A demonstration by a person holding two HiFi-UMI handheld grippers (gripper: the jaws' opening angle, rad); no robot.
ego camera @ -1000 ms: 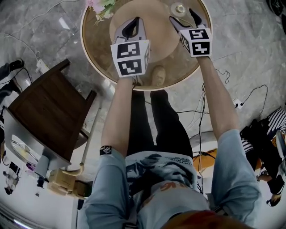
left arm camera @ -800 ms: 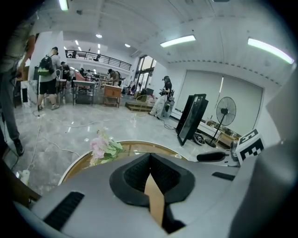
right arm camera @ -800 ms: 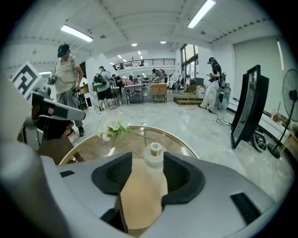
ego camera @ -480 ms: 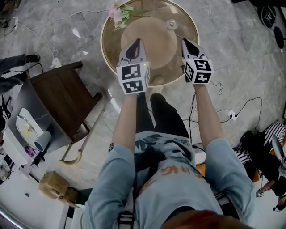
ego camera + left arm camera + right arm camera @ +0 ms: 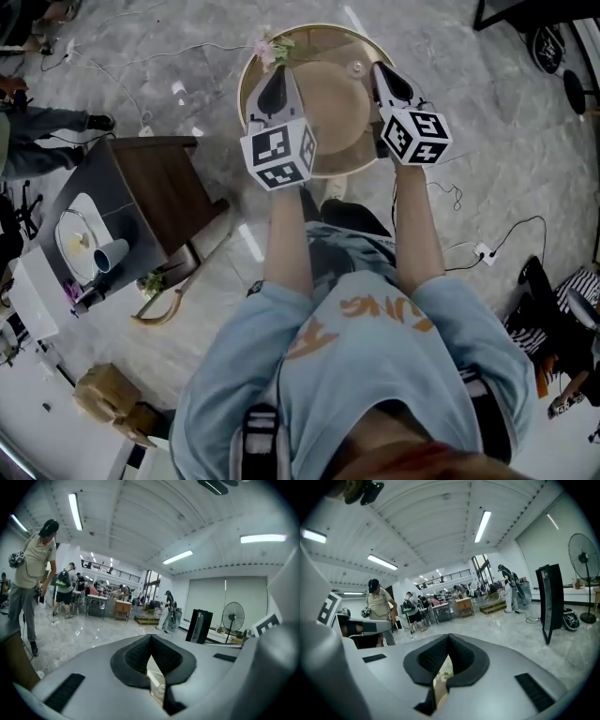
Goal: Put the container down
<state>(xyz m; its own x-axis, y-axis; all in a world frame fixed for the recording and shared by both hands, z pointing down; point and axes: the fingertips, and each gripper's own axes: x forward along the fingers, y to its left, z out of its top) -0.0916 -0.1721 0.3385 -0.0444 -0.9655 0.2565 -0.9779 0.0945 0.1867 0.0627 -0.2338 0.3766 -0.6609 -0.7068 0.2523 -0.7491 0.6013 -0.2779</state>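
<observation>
The container (image 5: pixel 356 67), a small clear lidded jar, stands alone on the round tan table (image 5: pixel 323 155), near its far edge. My right gripper (image 5: pixel 380 71) is held high above the table just right of the jar, shut, with nothing between its jaws. My left gripper (image 5: pixel 275 82) hovers over the table's left side, also shut and empty. In the left gripper view, the left gripper (image 5: pixel 150 637) points level into a large hall with its black pads meeting at the tip. The right gripper view shows the right gripper (image 5: pixel 449 637) the same way.
Pink flowers (image 5: pixel 272 49) lie at the table's far left edge. A dark wooden side table (image 5: pixel 155 192) stands to the left, beside a white tray with a cup (image 5: pixel 111 253). Cables cross the marble floor. A standing fan (image 5: pixel 586 559) and several people are in the hall.
The view has risen, so the table looks smaller and farther below. Both grippers have lifted away from the tabletop, and the jar stays standing there by itself.
</observation>
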